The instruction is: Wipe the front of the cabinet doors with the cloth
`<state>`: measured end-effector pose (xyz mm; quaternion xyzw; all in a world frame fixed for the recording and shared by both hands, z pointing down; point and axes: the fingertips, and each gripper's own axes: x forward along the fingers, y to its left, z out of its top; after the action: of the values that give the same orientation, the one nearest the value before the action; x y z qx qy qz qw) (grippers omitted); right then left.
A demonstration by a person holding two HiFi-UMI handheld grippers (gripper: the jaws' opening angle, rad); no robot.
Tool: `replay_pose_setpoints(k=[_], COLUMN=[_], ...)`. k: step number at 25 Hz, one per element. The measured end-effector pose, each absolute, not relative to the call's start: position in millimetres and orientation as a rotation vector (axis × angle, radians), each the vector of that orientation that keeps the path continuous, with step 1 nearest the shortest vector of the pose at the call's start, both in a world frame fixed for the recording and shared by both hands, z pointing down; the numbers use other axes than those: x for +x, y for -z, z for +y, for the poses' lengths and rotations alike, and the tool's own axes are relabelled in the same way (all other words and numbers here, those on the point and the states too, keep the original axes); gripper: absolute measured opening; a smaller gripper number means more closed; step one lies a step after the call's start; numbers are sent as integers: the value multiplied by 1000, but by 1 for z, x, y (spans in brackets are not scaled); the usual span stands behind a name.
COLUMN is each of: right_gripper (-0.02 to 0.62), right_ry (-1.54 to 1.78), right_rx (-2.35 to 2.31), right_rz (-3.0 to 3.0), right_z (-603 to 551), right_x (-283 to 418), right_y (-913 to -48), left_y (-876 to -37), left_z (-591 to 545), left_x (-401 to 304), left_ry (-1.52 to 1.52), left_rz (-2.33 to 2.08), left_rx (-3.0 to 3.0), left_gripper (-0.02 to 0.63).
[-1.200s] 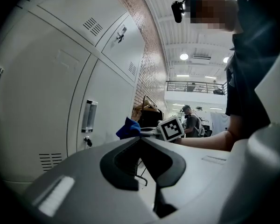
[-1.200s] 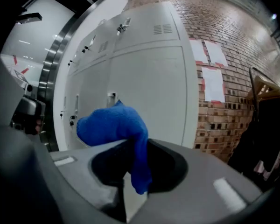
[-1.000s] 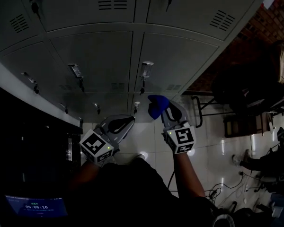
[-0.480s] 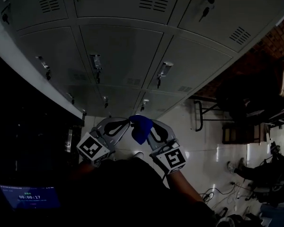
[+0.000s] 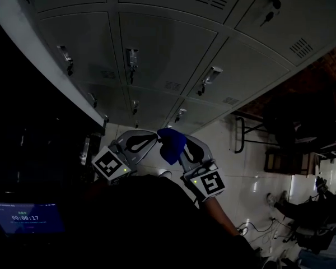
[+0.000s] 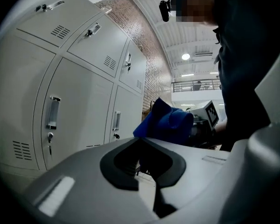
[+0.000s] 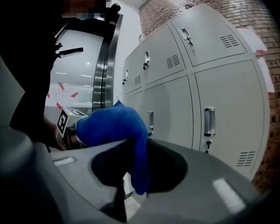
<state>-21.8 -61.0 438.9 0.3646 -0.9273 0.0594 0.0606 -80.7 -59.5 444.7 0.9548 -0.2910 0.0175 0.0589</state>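
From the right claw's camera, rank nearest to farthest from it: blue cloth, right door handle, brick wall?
1. Blue cloth, gripped in the right claw.
2. Door handle, on the right locker door.
3. Brick wall, up top, farthest back.

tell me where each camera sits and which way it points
Head view: on the person's head, facing steeply down at the cabinet doors; left gripper, right gripper and dark torso show.
Left gripper view: on the left gripper, facing along its shut jaws toward the blue cloth; torso at right.
Right gripper view: on the right gripper, facing along jaws shut on the cloth; torso at left.
Shared: both gripper views show cloth and doors.
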Motion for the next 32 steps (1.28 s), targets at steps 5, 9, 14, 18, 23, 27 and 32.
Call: replay_pose_setpoints(k=[5, 9, 14, 18, 23, 27, 32], right_gripper=[74, 74, 74, 74, 74, 74, 74], right_ry=[-160, -160, -160, -172, -165, -145, -175], right_rx=[1088, 1087, 1087, 1085, 1075, 1069, 1049], right_rz=[-2795, -2788, -2772, -2768, -2770, -2776, -2778], right_z=[-55, -54, -56, -56, -56, -56, -51], right_x=[-22, -20, -12, -12, -10, -7, -9], right_y=[-440, -440, -445, -446, -447, -447, -445], left_y=[-445, -444, -445, -443, -444, -442, -444], left_z=[-52, -53, -53, -54, -55, -54, -50], left_x=[-74, -70, -59, -59, -57, -53, -56], left_ry=[-44, -35, -48, -44, -52, -50, -56], left_rz=[-829, -819, -779, -773, -777, -761, -781], left_rx=[2887, 2889, 2894, 2907, 2899, 2902, 2891], left_gripper=[0, 0, 0, 0, 0, 0, 0])
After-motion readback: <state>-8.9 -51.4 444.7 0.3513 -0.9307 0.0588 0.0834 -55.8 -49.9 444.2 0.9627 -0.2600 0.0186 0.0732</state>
